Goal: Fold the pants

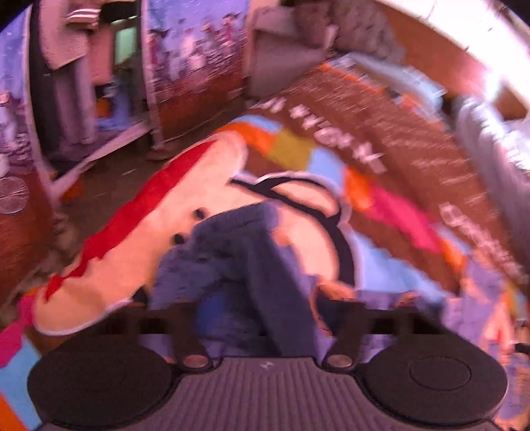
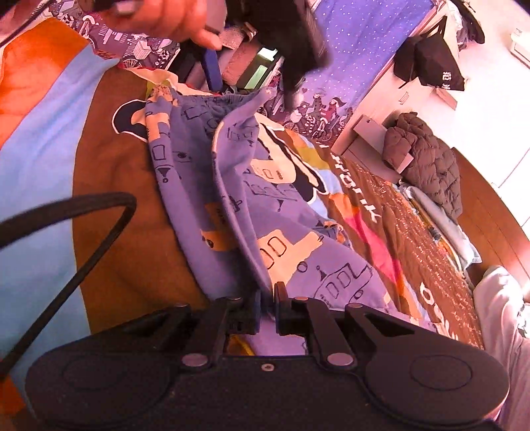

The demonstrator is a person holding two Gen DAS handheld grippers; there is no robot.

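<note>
One pair of blue printed pants (image 2: 232,185), two grippers, one patterned bedspread (image 2: 109,185), one dark puffer jacket (image 2: 427,162), one black bag (image 2: 434,66)

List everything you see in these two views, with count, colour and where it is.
pants: one, blue with cream vehicle print, crumpled on the bedspread
bedspread: one, brown with orange, light blue and pink patches, under the pants
jacket: one, dark grey puffy, far end of the bed
bag: one, black, against the white wall
cable: one, black, looping over the bedspread
hand: one, top of the right view
left gripper: black, blurred, over the pants
right gripper: black, fingers pinching a fold of the pants
</note>
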